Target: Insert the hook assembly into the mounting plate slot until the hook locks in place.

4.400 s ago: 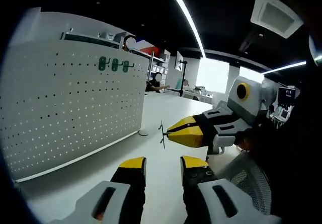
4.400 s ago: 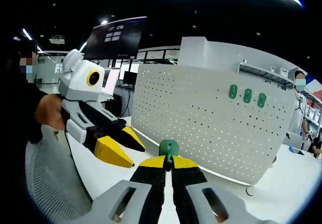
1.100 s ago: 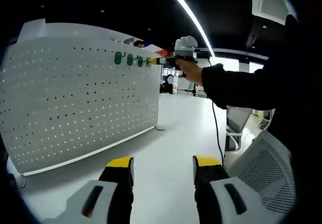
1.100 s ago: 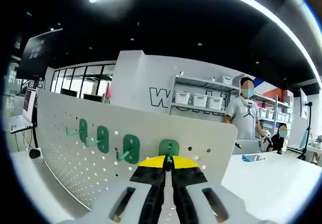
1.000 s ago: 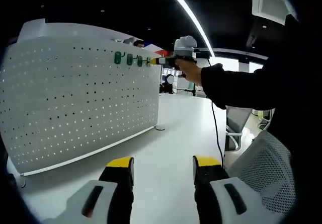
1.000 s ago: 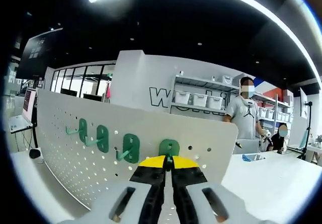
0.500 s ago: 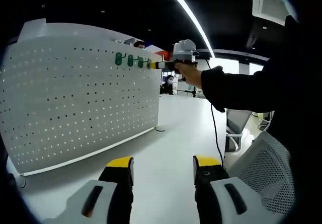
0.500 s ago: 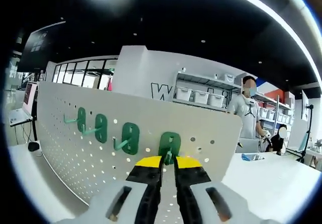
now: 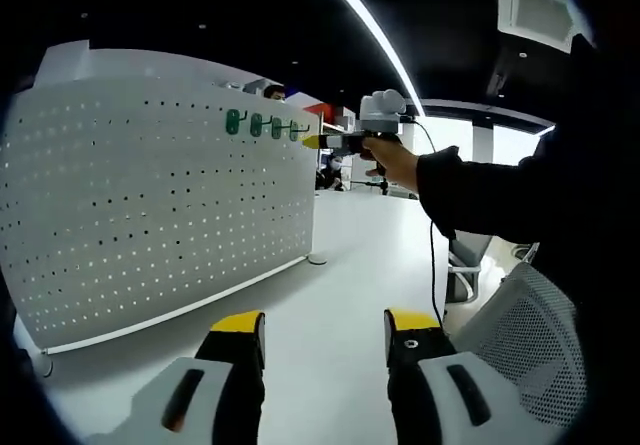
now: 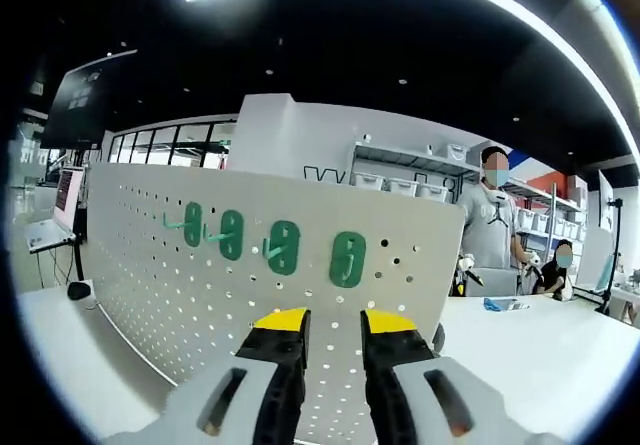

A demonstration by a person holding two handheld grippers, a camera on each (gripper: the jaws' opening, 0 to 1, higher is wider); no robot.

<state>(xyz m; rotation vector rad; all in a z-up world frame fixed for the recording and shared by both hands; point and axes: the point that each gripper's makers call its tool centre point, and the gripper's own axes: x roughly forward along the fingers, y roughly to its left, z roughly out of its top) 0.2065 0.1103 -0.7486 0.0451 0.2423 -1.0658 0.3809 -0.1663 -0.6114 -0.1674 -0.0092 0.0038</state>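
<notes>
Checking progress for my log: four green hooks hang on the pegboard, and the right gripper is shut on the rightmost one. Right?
Not quite. Four green hooks hang on the pegboard, but the right gripper is open, apart from the rightmost hook, as the right gripper view shows.

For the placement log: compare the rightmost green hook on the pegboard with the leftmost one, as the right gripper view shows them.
The rightmost hook sits lowest in the row; the leftmost hook sits highest. The rightmost looks larger, the leftmost smaller. Both are green and mounted on the white pegboard.
</notes>
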